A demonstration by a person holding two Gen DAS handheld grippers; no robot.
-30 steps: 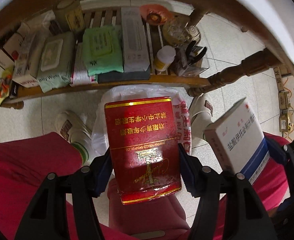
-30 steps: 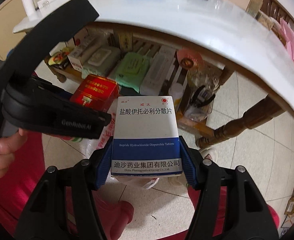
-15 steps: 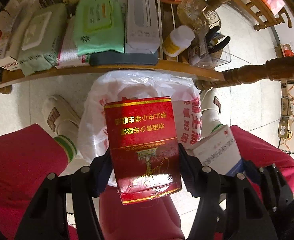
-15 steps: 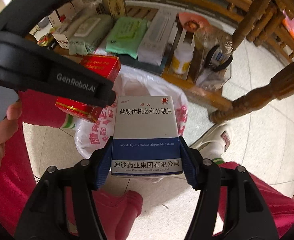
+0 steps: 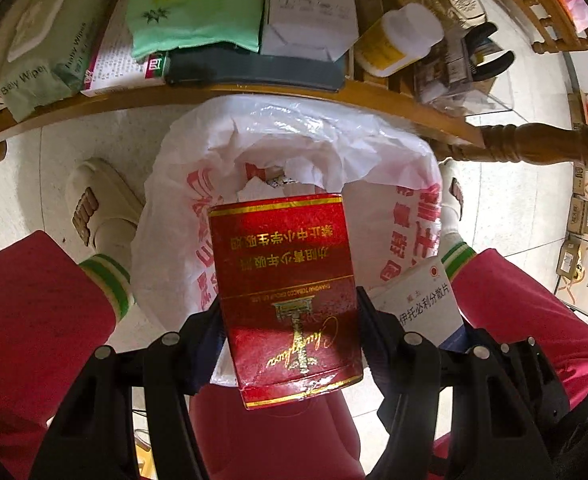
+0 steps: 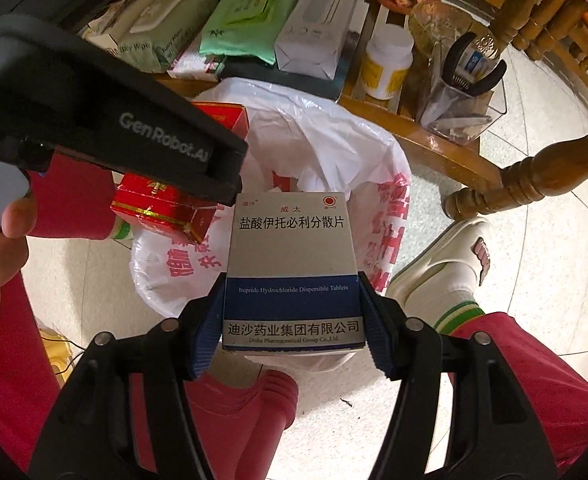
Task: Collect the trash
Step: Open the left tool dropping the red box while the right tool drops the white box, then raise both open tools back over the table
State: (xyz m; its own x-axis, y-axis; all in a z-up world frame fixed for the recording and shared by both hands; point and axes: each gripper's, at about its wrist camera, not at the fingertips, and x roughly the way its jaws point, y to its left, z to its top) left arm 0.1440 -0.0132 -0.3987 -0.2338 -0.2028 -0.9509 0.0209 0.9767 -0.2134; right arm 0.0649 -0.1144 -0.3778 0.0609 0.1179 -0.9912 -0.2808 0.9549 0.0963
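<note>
Left gripper [image 5: 287, 336] clamped on red cigarette pack [image 5: 285, 292], held above open mouth of white plastic bag [image 5: 294, 152]. Right gripper [image 6: 289, 320] clamped on medicine box [image 6: 291, 264], over same bag, just beside pack. Wooden shelf [image 5: 394, 100] behind bag.

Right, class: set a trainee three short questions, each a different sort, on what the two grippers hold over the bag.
1. True or false: the left gripper is shut on the red box.
2. What does the right gripper hold? A) white bottle B) pill box C) pliers
3. Fill in: both boxes hang above the open white ____.

Key
1. True.
2. B: the pill box; the white bottle and pliers sit on the shelf.
3. bag.
</note>
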